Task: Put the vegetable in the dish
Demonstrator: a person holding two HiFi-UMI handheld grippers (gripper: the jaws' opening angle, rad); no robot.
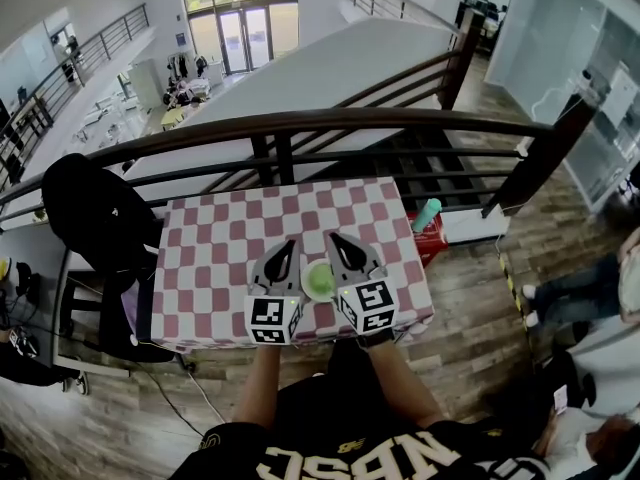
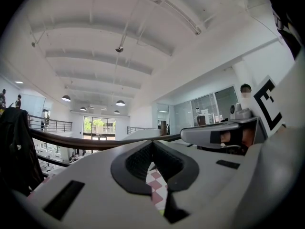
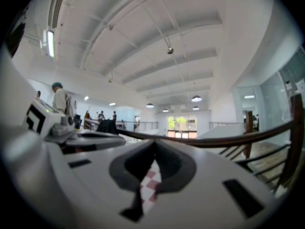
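A small round dish (image 1: 319, 281) with a pale rim and a green inside sits on the checkered tablecloth (image 1: 230, 238) near the front edge. I cannot tell whether the green is a vegetable. My left gripper (image 1: 292, 242) lies just left of the dish and my right gripper (image 1: 332, 236) just right of it, both pointing away from me. In the left gripper view the jaws (image 2: 152, 143) are shut with nothing between them. The right gripper (image 3: 154, 142) is likewise shut and empty. Only cloth shows through the gaps.
A dark wooden railing (image 1: 300, 123) runs along the table's far side, with an open drop behind it. A black chair with a bag (image 1: 95, 213) stands at the left. A teal bottle (image 1: 427, 213) sits beyond the right edge. A seated person's legs (image 1: 580, 288) are at far right.
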